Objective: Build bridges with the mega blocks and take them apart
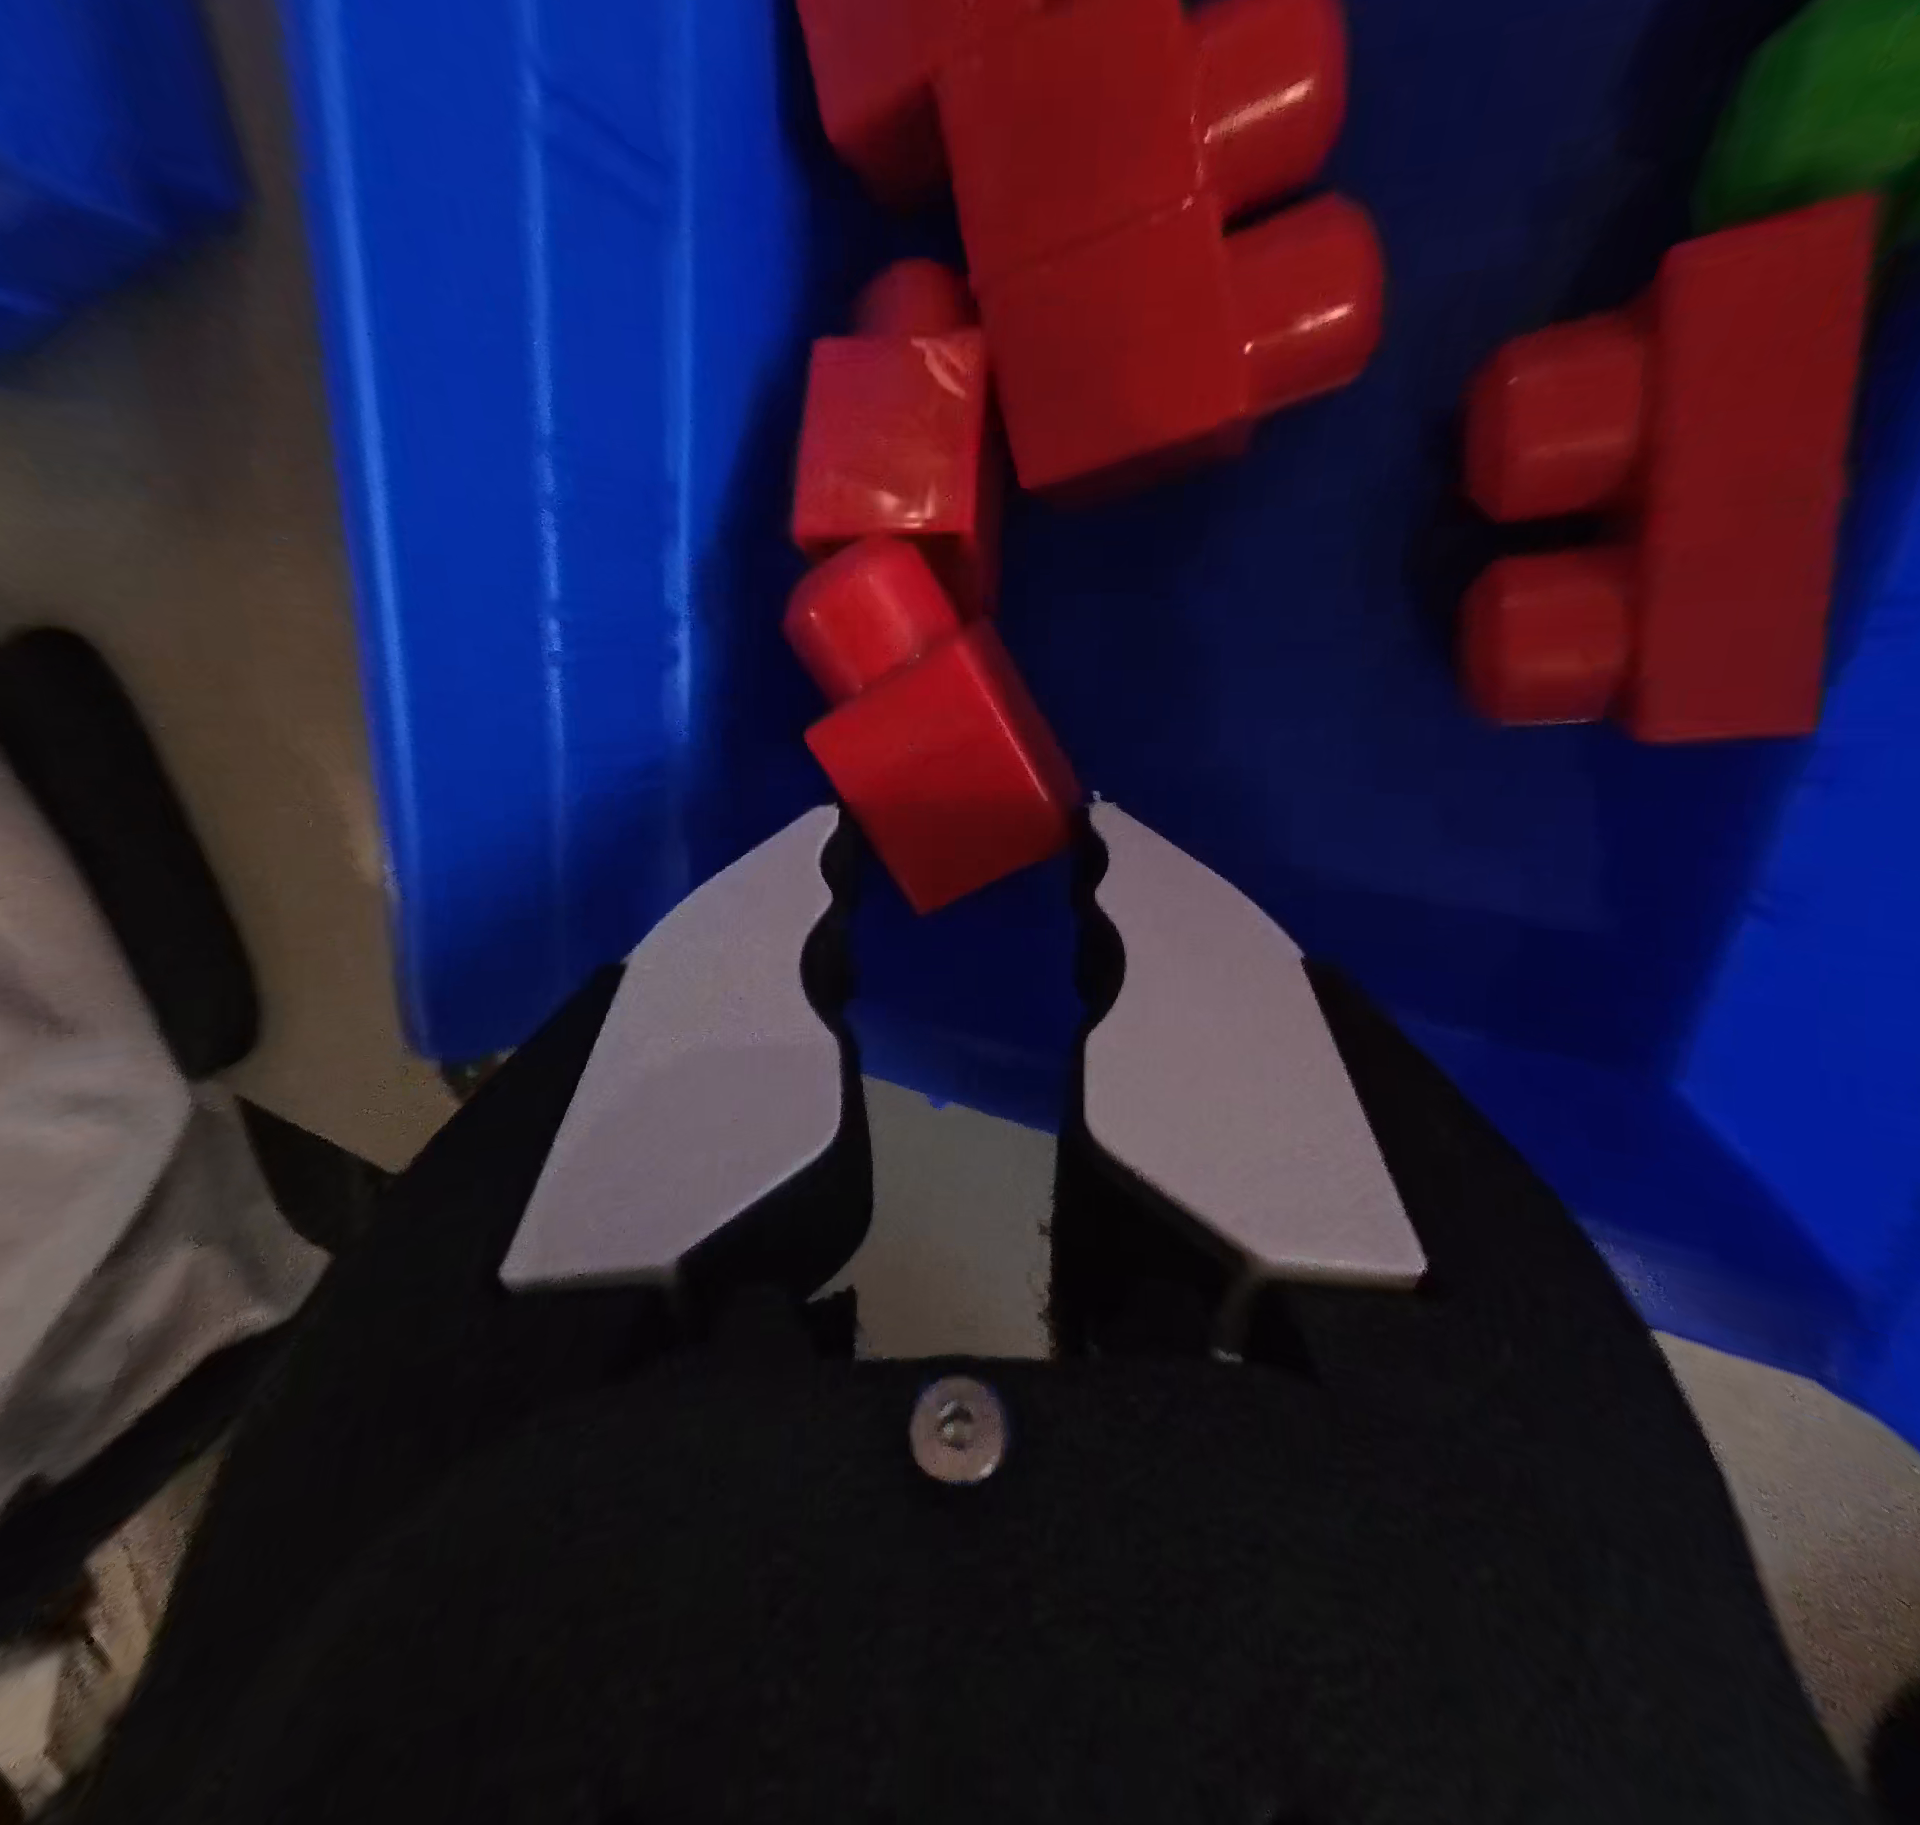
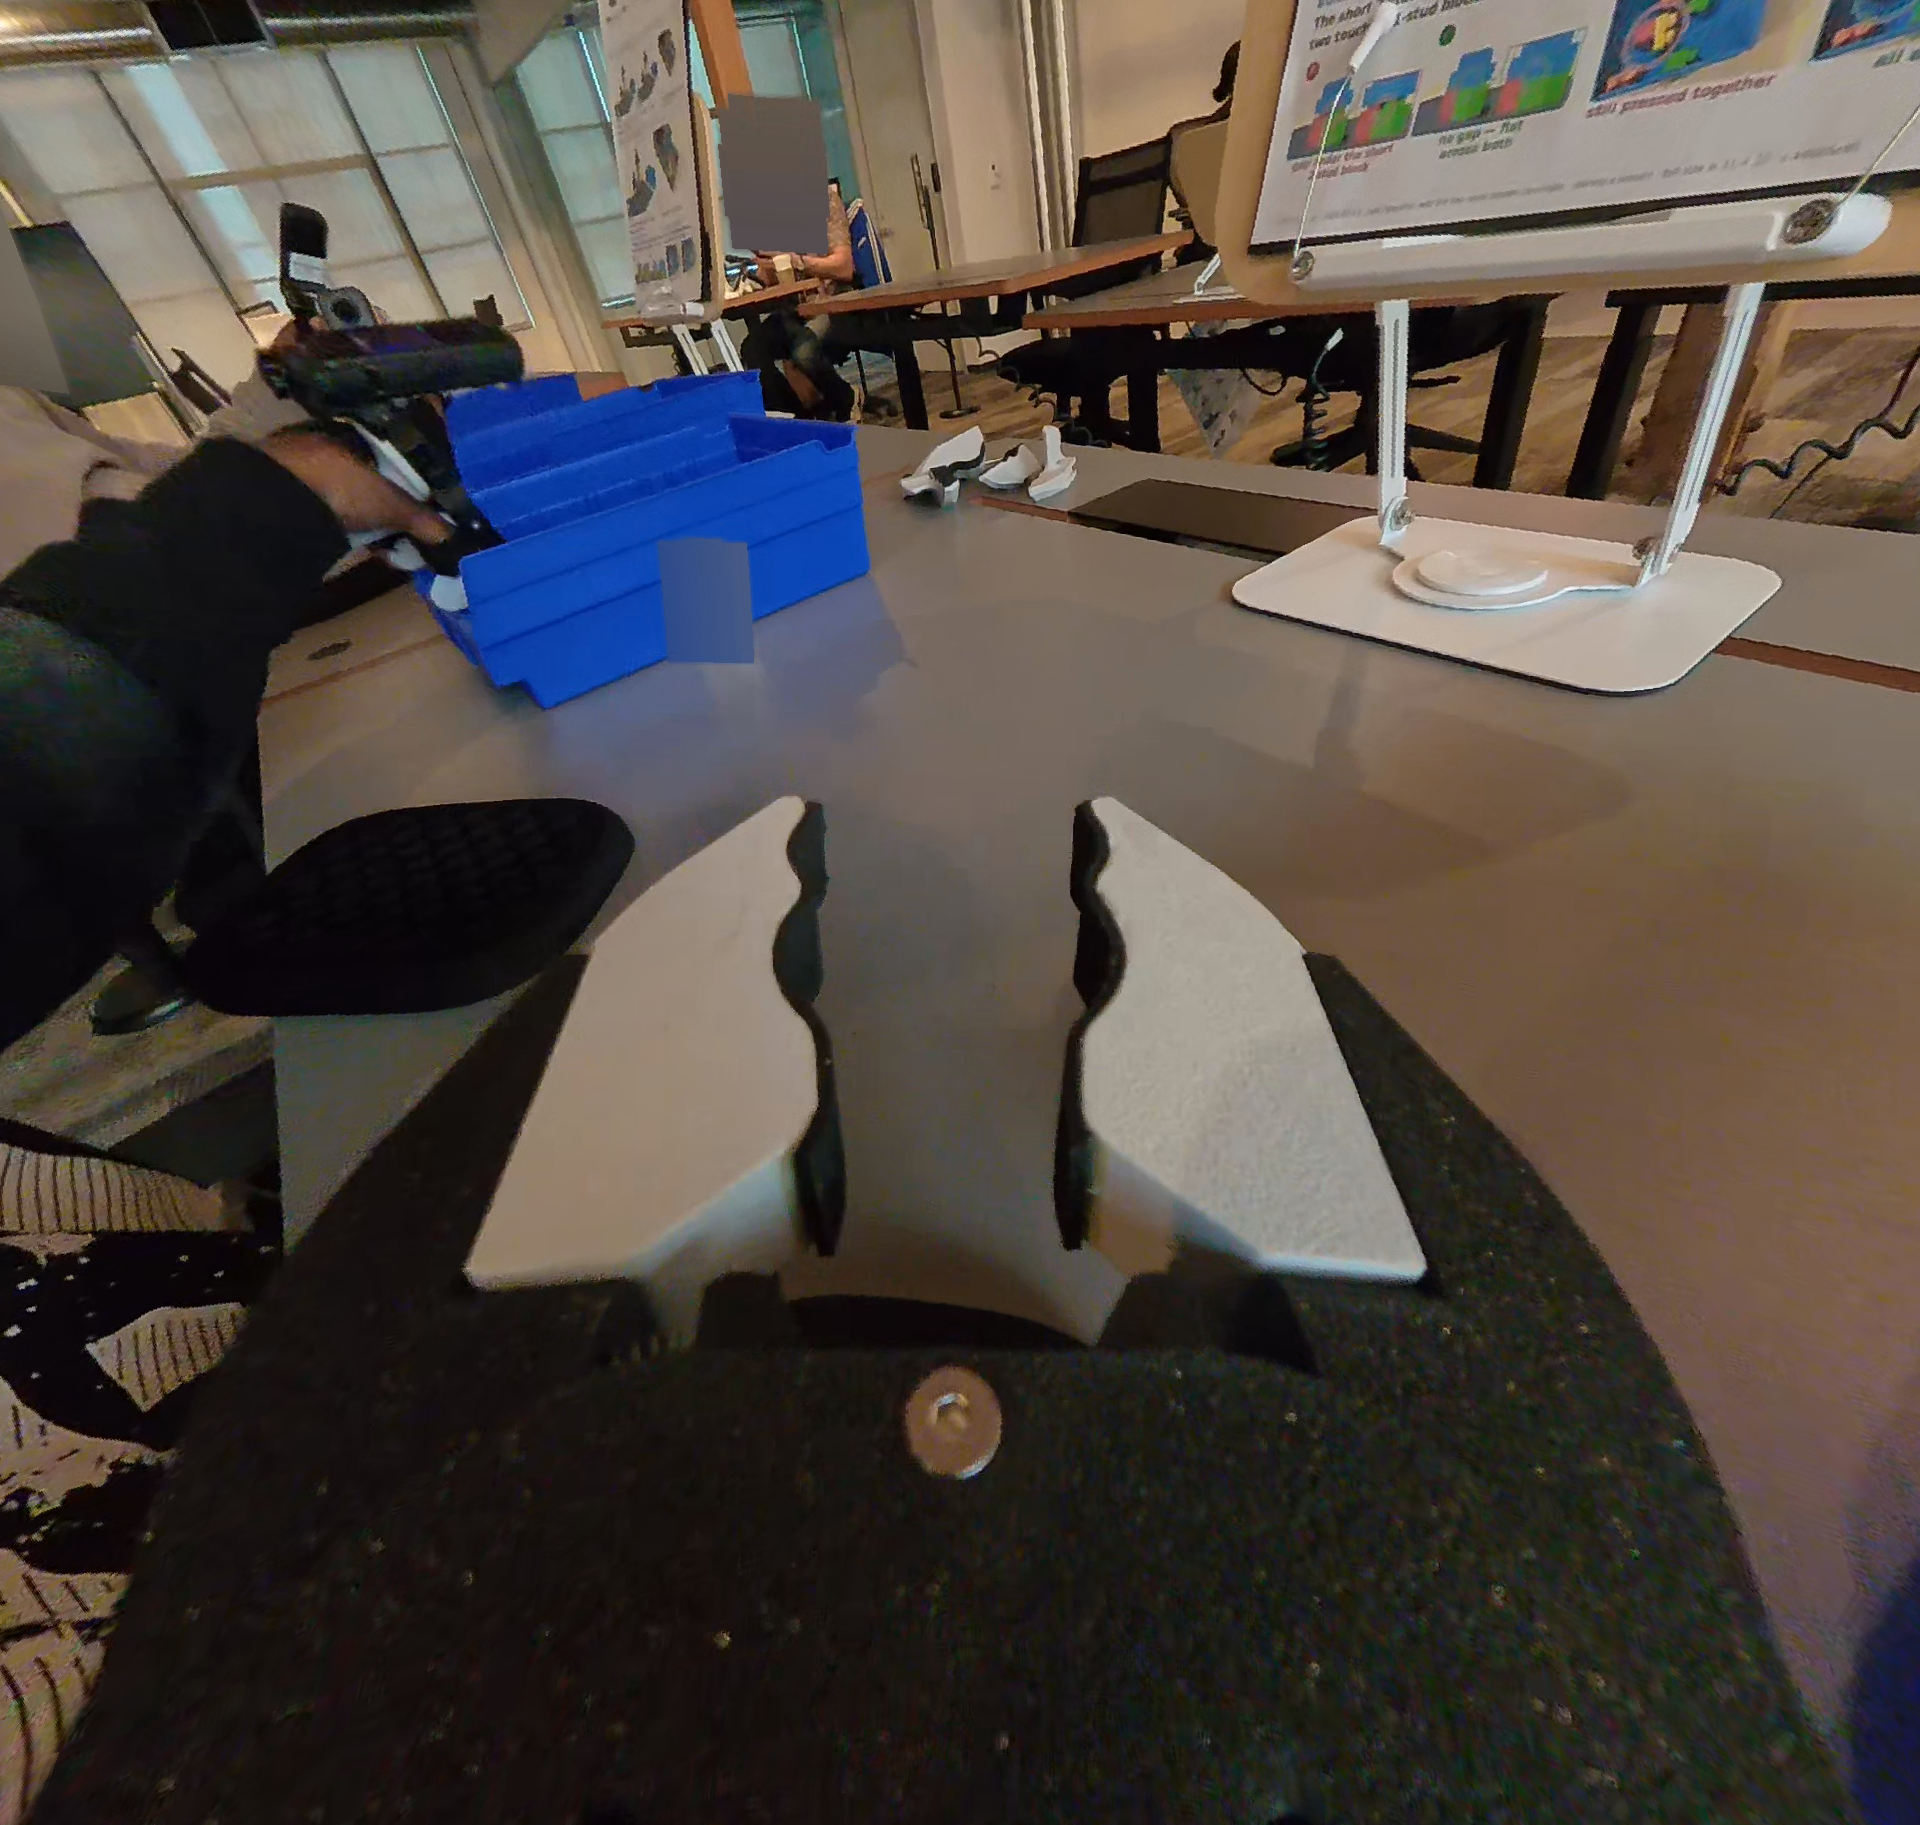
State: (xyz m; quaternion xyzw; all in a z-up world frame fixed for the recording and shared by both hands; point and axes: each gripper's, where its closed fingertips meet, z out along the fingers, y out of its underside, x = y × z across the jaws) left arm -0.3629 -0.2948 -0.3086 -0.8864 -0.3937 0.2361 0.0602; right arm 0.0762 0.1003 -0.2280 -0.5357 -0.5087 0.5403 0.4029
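left hand-held gripper (image 1: 961, 830) grips 1 red block (image 1: 940, 799) | blue bin (image 1: 582, 425): 3 more red

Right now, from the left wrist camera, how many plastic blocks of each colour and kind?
Red single-stud plastic blocks: 2
Red two-stud plastic block: 1
Red joined plastic block cluster: 1
Green plastic block, cropped at edge: 1
Total: 5

Left view dim, motion-blurred; right view bright, daylit, edges warped.

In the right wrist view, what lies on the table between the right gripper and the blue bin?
Nothing: between the right gripper and the blue bin, the grey table is bare.
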